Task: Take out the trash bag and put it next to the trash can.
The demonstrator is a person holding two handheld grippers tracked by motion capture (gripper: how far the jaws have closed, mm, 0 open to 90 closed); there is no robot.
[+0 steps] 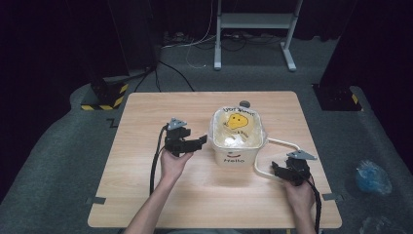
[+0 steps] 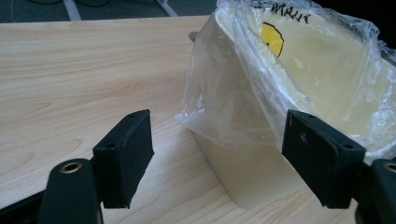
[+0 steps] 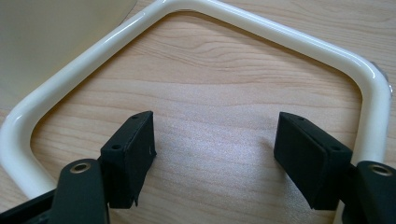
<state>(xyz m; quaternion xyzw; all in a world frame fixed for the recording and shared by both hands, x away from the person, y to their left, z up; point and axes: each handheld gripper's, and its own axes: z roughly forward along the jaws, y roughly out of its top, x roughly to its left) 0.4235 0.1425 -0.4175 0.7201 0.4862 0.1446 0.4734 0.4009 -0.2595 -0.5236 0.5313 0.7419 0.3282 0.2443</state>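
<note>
My matt black rubbery pads (image 3: 130,154) flank a glossy cream plastic handle (image 3: 280,32); crinkly clear film (image 2: 219,93) lines the bucket (image 1: 234,158) on pale wood-grain table (image 1: 146,122).

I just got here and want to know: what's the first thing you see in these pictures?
A cream bin with a clear plastic bag liner and a yellow smiley face stands mid-table. Its looped handle lies flat to its right, where the right gripper waits open. The left gripper, also open, points at the bag's edge.
</note>
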